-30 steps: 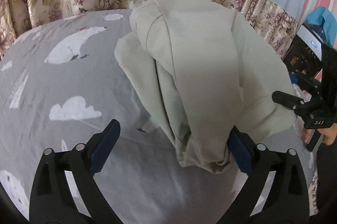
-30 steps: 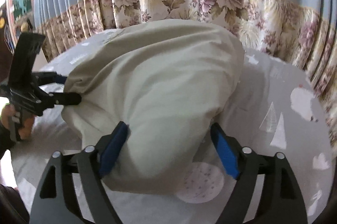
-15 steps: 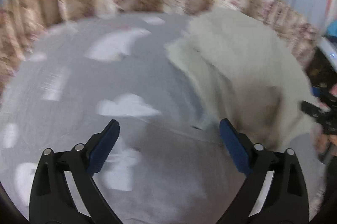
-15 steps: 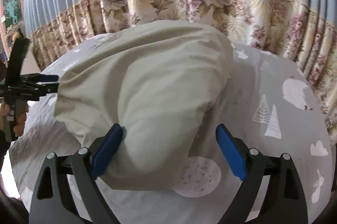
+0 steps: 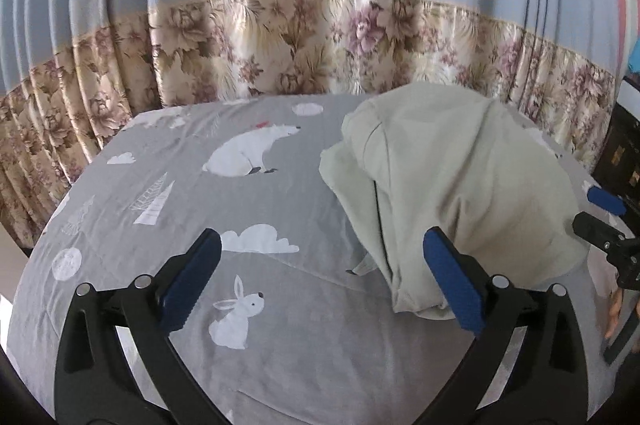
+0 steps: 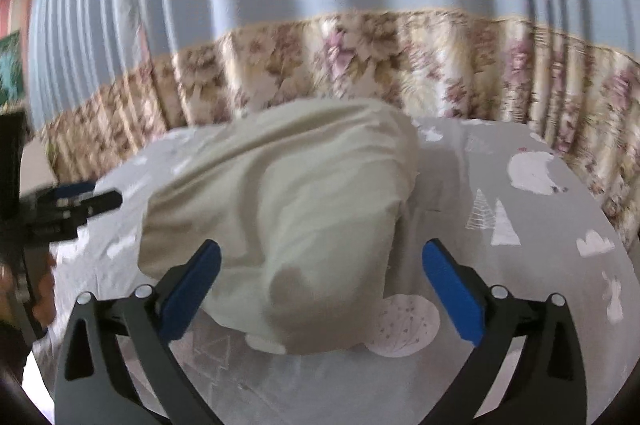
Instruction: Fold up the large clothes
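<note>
A pale beige-green garment [image 5: 452, 177] lies in a folded heap on the grey bed sheet [image 5: 280, 345]. In the left wrist view it sits to the right. My left gripper [image 5: 322, 241] has its jaws opening wide over bare sheet, and only its right finger [image 5: 452, 281] overlaps the garment's near edge. In the right wrist view the garment [image 6: 304, 209] fills the middle. My right gripper [image 6: 322, 253] is opening around its near end, and the pads do not press the cloth. Each gripper shows in the other's view: the right gripper [image 5: 596, 213] and the left gripper [image 6: 96, 195].
The sheet, printed with a polar bear [image 5: 252, 149], clouds and a rabbit [image 5: 236, 317], covers the bed. A blue curtain with a floral border [image 5: 320, 45] hangs right behind it. A black device [image 5: 624, 153] stands past the bed's right edge. A hand [image 6: 40, 297] holds the left gripper's handle.
Both grippers have drawn back and risen from the garment, so more curtain shows. The right jaws have widened off the cloth. The left view swung left and back.
</note>
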The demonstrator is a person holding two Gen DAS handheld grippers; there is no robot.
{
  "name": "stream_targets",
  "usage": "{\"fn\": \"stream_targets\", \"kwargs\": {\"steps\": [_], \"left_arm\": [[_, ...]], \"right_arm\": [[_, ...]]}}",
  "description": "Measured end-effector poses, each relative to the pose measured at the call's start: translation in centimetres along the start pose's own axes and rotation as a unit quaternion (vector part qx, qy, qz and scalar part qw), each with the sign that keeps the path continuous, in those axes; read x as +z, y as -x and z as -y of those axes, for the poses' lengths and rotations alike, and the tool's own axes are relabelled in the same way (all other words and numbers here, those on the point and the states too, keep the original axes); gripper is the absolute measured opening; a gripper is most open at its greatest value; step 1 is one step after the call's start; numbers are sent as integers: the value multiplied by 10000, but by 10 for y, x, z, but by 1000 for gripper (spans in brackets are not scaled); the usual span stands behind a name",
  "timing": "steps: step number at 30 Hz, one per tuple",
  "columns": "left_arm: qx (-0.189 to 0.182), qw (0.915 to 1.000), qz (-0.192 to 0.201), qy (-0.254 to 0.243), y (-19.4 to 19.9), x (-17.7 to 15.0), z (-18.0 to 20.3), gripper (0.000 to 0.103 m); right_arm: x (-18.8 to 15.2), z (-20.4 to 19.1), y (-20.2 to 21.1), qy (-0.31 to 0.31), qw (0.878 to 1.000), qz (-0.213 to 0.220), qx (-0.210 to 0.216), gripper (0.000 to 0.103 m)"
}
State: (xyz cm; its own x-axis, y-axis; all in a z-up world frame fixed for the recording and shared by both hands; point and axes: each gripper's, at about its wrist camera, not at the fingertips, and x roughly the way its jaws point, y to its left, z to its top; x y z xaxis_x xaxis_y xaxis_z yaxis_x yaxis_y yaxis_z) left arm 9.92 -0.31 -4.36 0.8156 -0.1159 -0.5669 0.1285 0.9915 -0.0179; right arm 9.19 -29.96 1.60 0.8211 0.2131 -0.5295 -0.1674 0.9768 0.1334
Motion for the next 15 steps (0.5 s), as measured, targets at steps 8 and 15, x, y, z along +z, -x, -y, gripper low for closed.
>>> {"fn": "stream_targets", "kwargs": {"steps": [8,15], "left_arm": [[304,9980,542,146,17,-31,8,100],[613,9935,933,237,28,-42,7,100]], "right_arm": [[-22,-14,34,-196,9961,627,-589,101],[-24,-8,37,-508,9908,632,-1081,101]]}}
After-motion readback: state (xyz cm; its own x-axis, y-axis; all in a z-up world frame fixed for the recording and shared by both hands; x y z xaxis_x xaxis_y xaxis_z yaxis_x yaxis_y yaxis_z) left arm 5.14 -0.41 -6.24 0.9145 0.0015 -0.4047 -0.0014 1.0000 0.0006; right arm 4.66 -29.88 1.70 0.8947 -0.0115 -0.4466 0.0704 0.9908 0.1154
